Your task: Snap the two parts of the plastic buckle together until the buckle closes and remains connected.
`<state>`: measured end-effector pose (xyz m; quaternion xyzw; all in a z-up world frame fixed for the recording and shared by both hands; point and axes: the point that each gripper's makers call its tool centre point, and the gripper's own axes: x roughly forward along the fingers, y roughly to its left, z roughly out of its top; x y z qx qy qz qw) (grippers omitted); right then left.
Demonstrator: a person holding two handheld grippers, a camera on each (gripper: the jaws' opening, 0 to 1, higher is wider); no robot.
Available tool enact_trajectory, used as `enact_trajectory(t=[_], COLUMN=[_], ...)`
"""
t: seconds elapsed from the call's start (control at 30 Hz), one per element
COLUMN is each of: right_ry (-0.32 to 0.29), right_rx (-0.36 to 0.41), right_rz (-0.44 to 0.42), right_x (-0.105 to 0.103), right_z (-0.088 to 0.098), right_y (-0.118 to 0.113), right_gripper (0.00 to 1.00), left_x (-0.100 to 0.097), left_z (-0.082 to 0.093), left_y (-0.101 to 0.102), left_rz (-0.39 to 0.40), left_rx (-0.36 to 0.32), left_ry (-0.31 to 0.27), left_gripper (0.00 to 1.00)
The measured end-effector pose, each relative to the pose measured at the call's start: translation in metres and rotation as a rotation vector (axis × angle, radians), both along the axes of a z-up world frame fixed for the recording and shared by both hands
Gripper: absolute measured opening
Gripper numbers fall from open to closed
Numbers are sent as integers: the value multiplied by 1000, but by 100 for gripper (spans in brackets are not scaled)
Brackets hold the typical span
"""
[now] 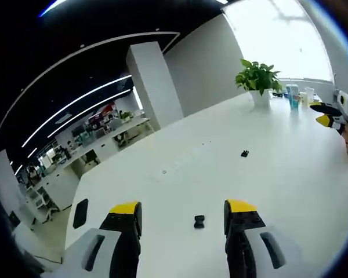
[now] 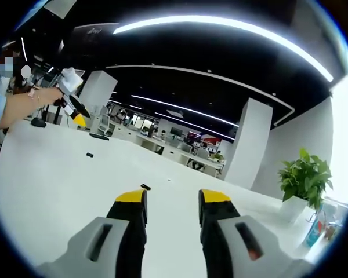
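In the left gripper view, the left claw (image 1: 182, 211) hovers low over a wide white worktop (image 1: 278, 174), its two yellow-tipped jaws spread apart and holding nothing. Between the jaw tips lies one small black buckle part (image 1: 199, 221), flat on the worktop toward its near edge. A second small black buckle part (image 1: 244, 153) lies well apart from it, further in toward the middle of the worktop. A potted plant (image 1: 257, 78) stands at the far edge, and the right claw (image 1: 329, 116) enters from the right edge of the view, held by a hand; whether its jaws are apart cannot be told from here. In the right gripper view, the right claw (image 2: 172, 200) is raised above the worktop (image 2: 46, 191) with its jaws also spread and empty. A tiny dark piece (image 2: 145, 187) lies just beyond its left jaw tip — probably a buckle part — and another dark speck (image 2: 90, 155) lies further off toward the far side. Neither part is held, so the task looks to be at its start: the reach before the first pick-up. The next move likely calls for the left claw to drop and close on the part between its jaws, then for the right claw to take the other — before lining the two up to snap.
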<state>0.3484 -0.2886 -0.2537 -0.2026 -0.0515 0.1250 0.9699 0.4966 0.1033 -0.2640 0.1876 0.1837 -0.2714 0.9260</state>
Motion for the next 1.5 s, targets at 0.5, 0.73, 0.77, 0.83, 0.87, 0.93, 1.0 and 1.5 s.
enact_trajectory(t=[0.5,0.73,0.77,0.83,0.87,0.93,1.0,1.5], right_ry=[8,12,12,14,15,17,17,19], right_rx=[-6,-9,-8,-8,-9,-10,-9,-10], right_rz=[8,13,13,12,12,13,12,14], right_x=[0,0,0,0,0,0,0,0], right_z=[-2,-3,-3,-3,-4,-4,-4,-4], right_y=[2,4,4,4,4,5,5,4], right_gripper=[35,35,35,35,35,35,35,35], left_x=[19,28,30,33,35,37,38,45], left_z=[-33,-51,-54,-59,-62,-65,-72,-100], left_y=[-15,-17,-16,-15,-15,-15,-15,-16], left_rz=[-43,-58,-57,-55,-58,-56,-60,-58], left_rx=[113,152,160,176,179,187,200,265], left_ry=[159,248,259,281,295,310,341,489], left_gripper=[56,52,52,52,51,51,50,42])
